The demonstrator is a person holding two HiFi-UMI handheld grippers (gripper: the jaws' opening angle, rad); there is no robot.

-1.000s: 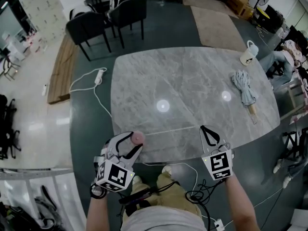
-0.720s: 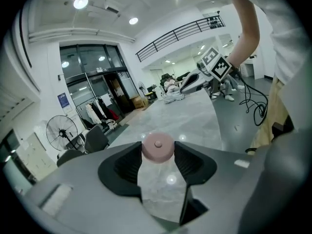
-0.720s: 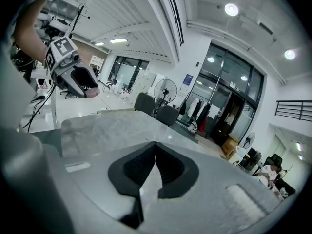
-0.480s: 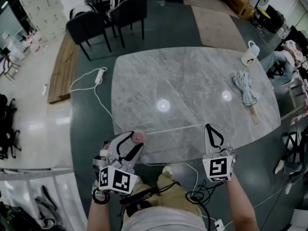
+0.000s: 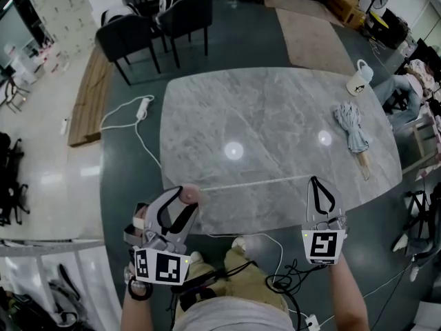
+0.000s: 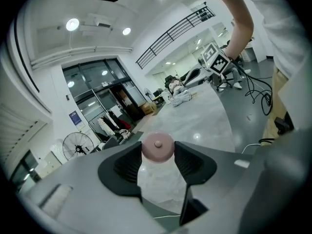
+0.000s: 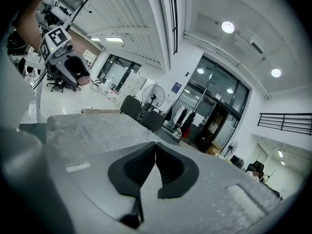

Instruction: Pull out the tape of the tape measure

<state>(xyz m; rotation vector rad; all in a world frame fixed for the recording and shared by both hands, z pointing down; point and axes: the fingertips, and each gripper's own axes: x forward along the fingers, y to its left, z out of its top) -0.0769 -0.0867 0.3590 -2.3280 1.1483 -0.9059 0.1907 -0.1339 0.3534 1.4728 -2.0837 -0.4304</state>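
Observation:
A round pink tape measure [image 5: 191, 196] sits between the fingers of my left gripper [image 5: 185, 200], just off the near edge of the grey marble table [image 5: 275, 116]. In the left gripper view the pink case [image 6: 157, 146] is pinched between the two black pads, so the left gripper [image 6: 157, 151] is shut on it. A thin white tape [image 5: 255, 183] runs from the case rightwards over the table's near edge to my right gripper [image 5: 316, 181]. In the right gripper view the right gripper [image 7: 155, 149] has its jaws pressed together, with the tape end pinched at their tip.
A white mug [image 5: 357, 79] and a folded umbrella [image 5: 350, 131] lie at the table's far right. Two black chairs [image 5: 155, 26] stand beyond the table. A power strip with a white cable [image 5: 142, 109] lies on the floor to the left, next to a wooden board [image 5: 86, 98].
Both grippers have drawn back toward me and risen. The right one has also gone rightwards, and the tape between them has grown longer.

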